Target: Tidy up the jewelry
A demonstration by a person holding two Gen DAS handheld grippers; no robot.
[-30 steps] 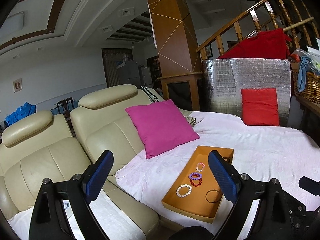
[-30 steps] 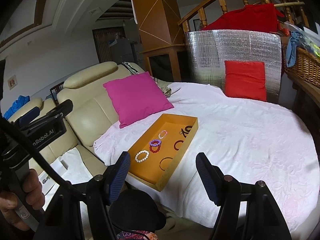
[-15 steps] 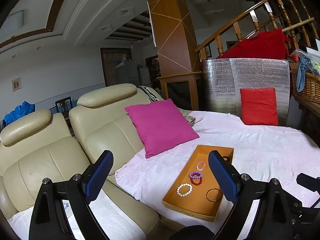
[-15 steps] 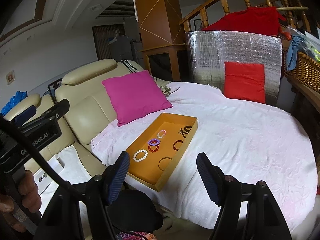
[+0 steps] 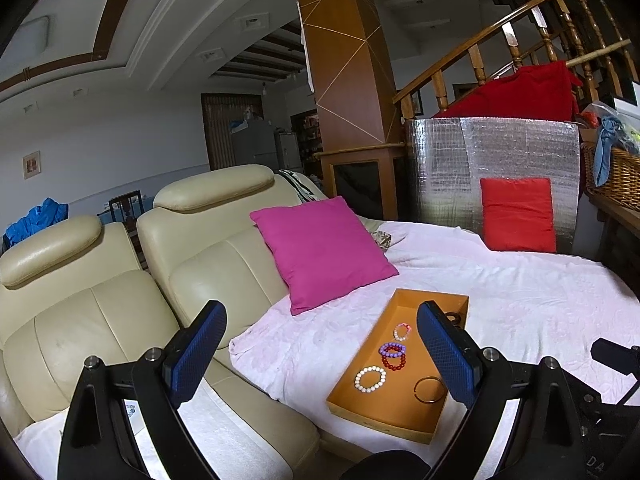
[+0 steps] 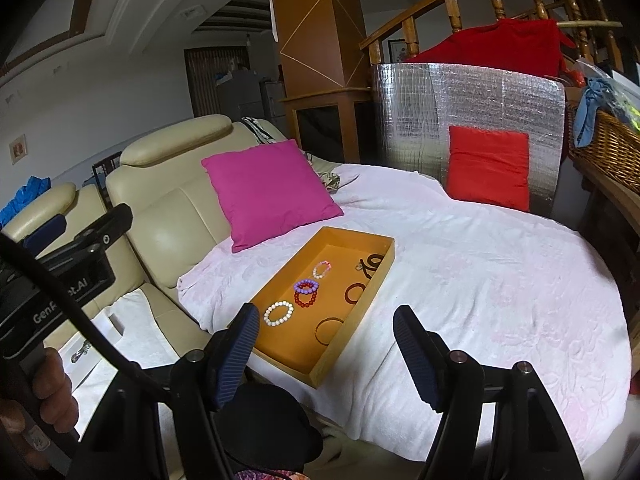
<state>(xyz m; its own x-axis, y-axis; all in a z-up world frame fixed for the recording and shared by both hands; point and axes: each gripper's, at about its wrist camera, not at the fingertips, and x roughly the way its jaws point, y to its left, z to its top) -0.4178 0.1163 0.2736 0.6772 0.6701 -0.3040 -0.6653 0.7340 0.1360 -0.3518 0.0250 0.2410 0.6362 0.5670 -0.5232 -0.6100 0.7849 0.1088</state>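
An orange tray (image 5: 360, 368) (image 6: 344, 350) lies on a bed covered in white. In it are a white bead bracelet (image 5: 370, 379) (image 6: 279, 313), a red one (image 6: 306, 299) under a purple one (image 6: 306, 286), a pink one (image 6: 322, 269), a thin bangle (image 6: 329, 330), a dark red bangle (image 6: 355, 293) and black pieces (image 6: 372, 263). My left gripper (image 5: 322, 344) hangs open and empty, short of the tray's near left. My right gripper (image 6: 326, 344) is open and empty above the tray's near end. A hand (image 6: 40, 400) holds the left tool.
A magenta pillow (image 6: 268, 192) leans on a cream leather sofa (image 5: 120, 300) left of the tray. A red pillow (image 6: 488, 166) rests against a silver foil panel (image 6: 460, 100) at the back. A wicker basket (image 6: 604, 148) stands far right. A dark rounded thing (image 6: 268, 420) sits below the grippers.
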